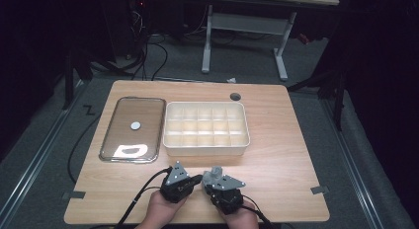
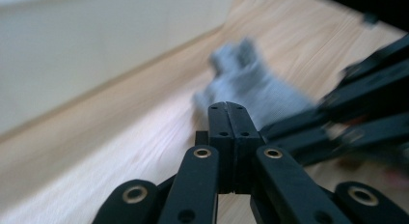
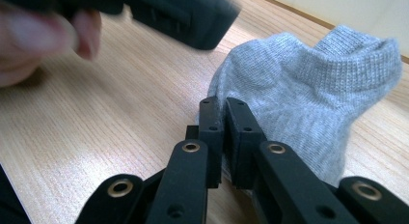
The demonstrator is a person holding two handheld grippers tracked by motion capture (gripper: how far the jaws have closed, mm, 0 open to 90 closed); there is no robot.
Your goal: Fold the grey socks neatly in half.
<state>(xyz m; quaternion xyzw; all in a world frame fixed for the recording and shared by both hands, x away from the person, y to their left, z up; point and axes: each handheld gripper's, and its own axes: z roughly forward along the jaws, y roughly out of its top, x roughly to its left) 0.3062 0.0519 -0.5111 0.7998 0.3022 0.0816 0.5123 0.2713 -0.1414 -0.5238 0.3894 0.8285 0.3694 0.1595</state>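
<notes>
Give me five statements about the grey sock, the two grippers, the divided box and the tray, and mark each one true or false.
1. The right gripper has its jaws closed on the grey sock. True.
2. The left gripper has its jaws wide open. False: they are pressed together with nothing between them.
3. The sock lies inside the divided box. False: it is on the table, in front of the box.
4. The tray sits to the left of the divided box in the high view. True.
5. Every compartment of the box holds a sock. False: the compartments look empty.
</notes>
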